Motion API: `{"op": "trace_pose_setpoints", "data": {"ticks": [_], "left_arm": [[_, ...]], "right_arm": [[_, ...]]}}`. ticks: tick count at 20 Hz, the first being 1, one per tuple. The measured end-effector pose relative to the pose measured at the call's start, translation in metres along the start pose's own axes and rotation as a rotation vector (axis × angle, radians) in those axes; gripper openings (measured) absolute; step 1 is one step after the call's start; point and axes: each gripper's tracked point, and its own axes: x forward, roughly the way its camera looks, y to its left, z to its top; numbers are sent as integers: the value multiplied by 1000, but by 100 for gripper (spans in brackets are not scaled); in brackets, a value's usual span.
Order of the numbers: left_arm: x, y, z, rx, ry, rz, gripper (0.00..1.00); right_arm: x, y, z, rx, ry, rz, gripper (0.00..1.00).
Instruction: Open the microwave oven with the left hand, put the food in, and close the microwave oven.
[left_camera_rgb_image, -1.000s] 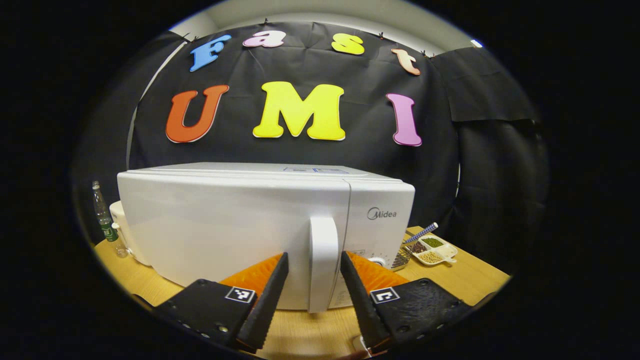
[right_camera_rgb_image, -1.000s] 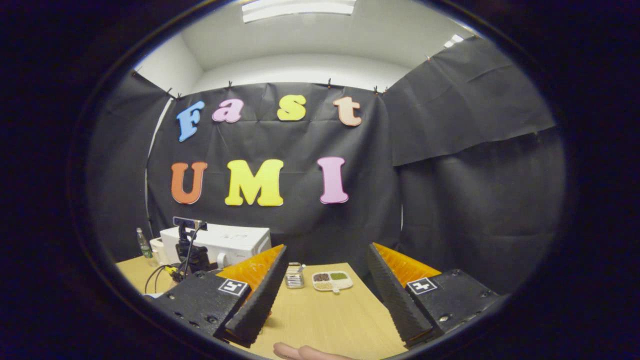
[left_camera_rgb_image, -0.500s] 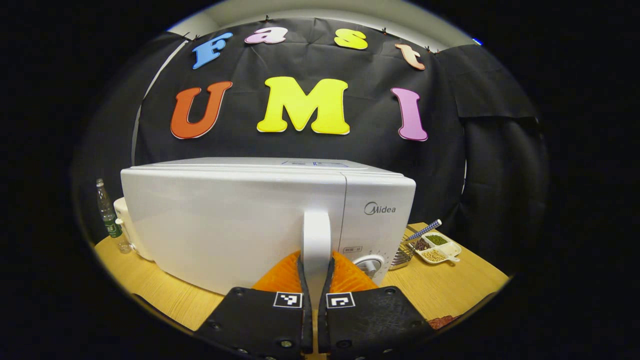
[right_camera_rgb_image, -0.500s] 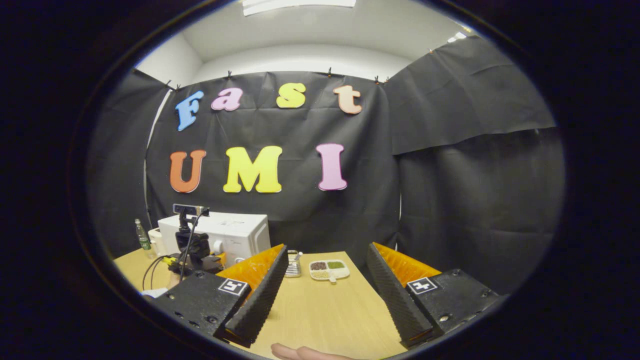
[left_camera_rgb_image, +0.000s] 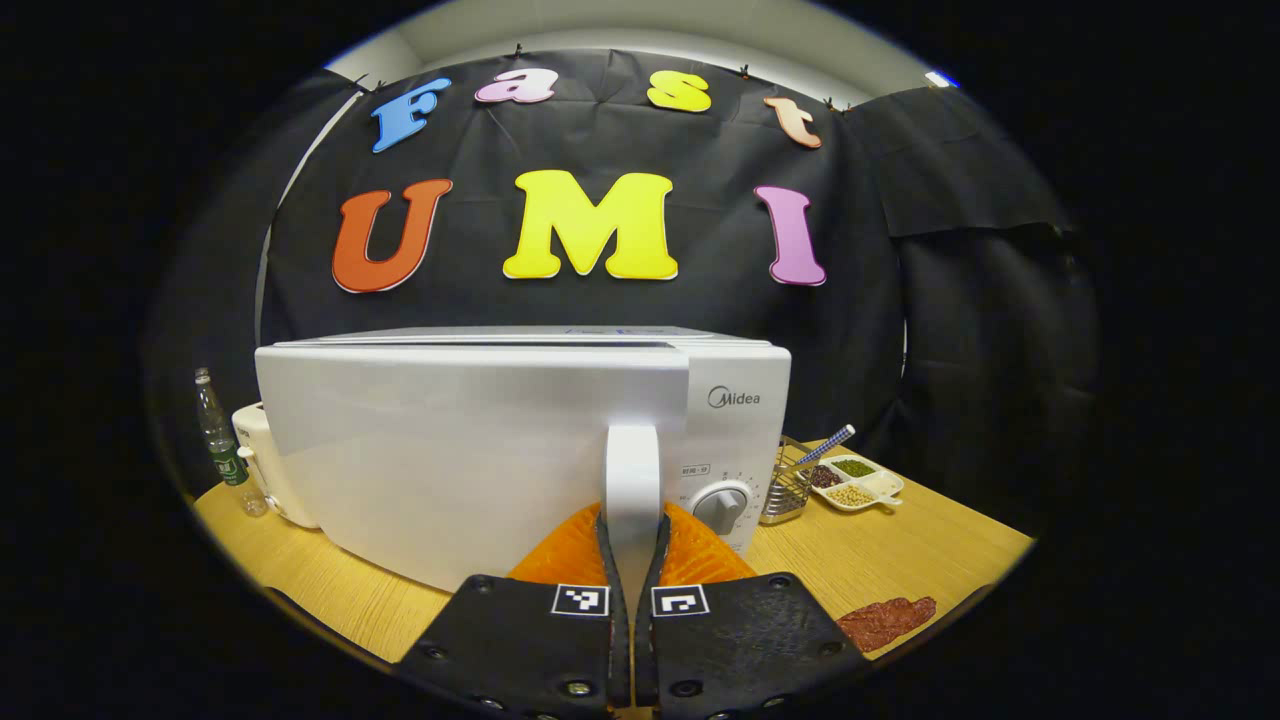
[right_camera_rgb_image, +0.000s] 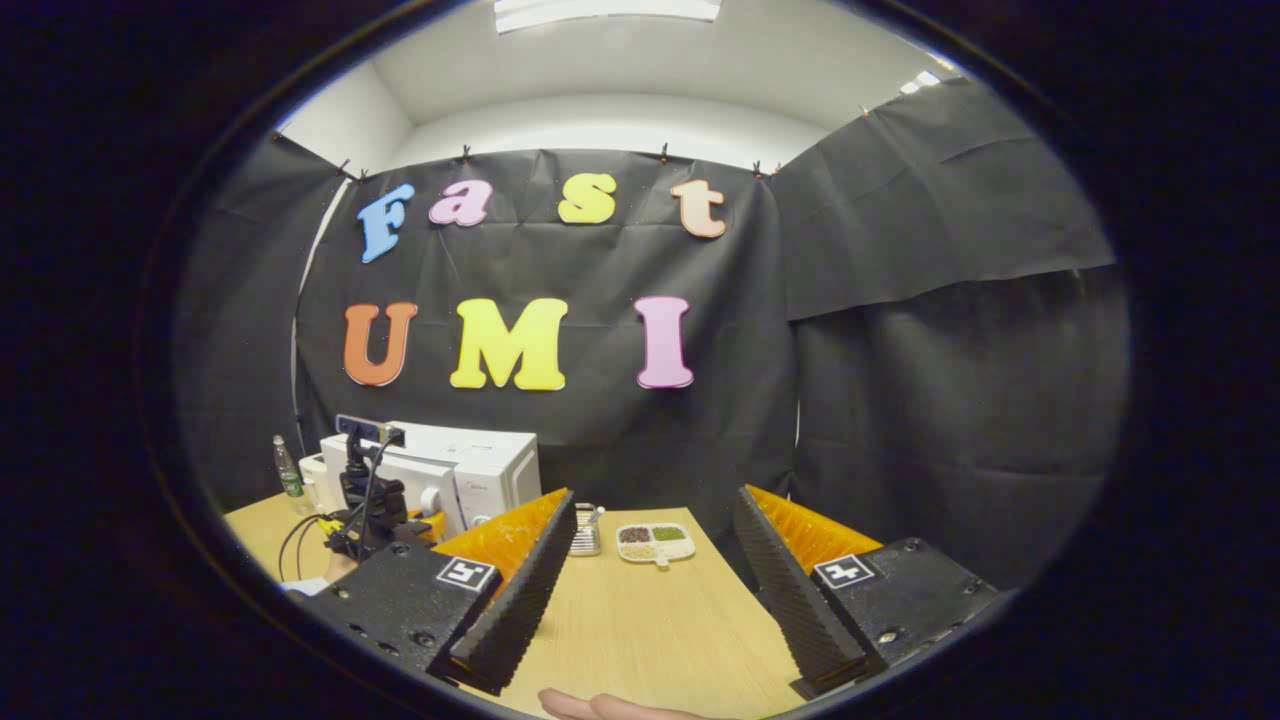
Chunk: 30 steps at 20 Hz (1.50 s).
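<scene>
Far left on desk (left_camera_rgb_image: 300, 570): bottle (left_camera_rgb_image: 222, 455), clear of door swing. Microwave (left_camera_rgb_image: 450, 450) centre, door barely ajar. Left gripper (left_camera_rgb_image: 632, 560) jaws clenched on door handle (left_camera_rgb_image: 632, 470). Pull along hinge arc, left-hinged by the look; keep grip square, no twisting. Food (left_camera_rgb_image: 885, 620), reddish piece, near right on desk. Right gripper (right_camera_rgb_image: 650, 580) jaws released, holding nothing, over desk.

White microwave (left_camera_rgb_image: 480, 440) is sat on the wooden table, door cracked slightly ajar; reddish-brown food (left_camera_rgb_image: 886, 621) is laid flat nearby.
</scene>
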Motion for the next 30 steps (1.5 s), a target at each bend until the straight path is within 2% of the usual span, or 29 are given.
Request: {"op": "trace_pose_setpoints", "data": {"ticks": [6, 12, 15, 16, 17, 18, 19, 20, 21, 22, 24, 26, 28, 29, 30], "left_arm": [[-46, 8, -8, -15, 7, -43, 1], [-97, 28, -14, -14, -2, -27, 0], [-127, 44, -18, -23, -1, -16, 2], [-136, 51, -18, -17, -6, -10, 10], [-149, 60, -21, -24, -11, -2, 4], [-159, 69, -22, -24, -9, 10, 11], [-171, 82, -25, -28, -17, 35, 12], [-183, 95, -32, -42, -6, 56, 25], [-196, 107, -34, -60, 0, 75, 27], [-208, 118, -39, -75, 13, 92, 48], [-231, 145, -44, -100, 37, 145, 66], [-255, 168, -44, -101, 46, 209, 72], [-277, 184, -37, -106, 21, 248, 57], [-287, 187, -32, -108, 8, 257, 69], [-295, 192, -25, -101, -9, 268, 70]], "right_arm": [[-15, 24, 0, -8, -17, 10, 100], [-39, 55, -2, -26, -12, 63, 100], [-47, 63, 0, -19, -18, 85, 100], [-49, 66, 0, -22, -20, 90, 100], [-51, 70, -2, -25, -17, 96, 100], [-53, 74, -3, -23, -8, 106, 90], [-55, 79, -6, -18, -1, 122, 100], [-58, 84, -8, -12, 4, 138, 100], [-60, 88, -10, -10, 11, 150, 100], [-61, 89, -13, -10, 19, 157, 100], [-62, 94, -17, -10, 26, 167, 100], [-60, 98, -19, -13, 33, 167, 100], [-58, 105, -23, -18, 44, 172, 100], [-56, 107, -25, -21, 51, 173, 100], [-53, 108, -27, -24, 57, 173, 100]]}}
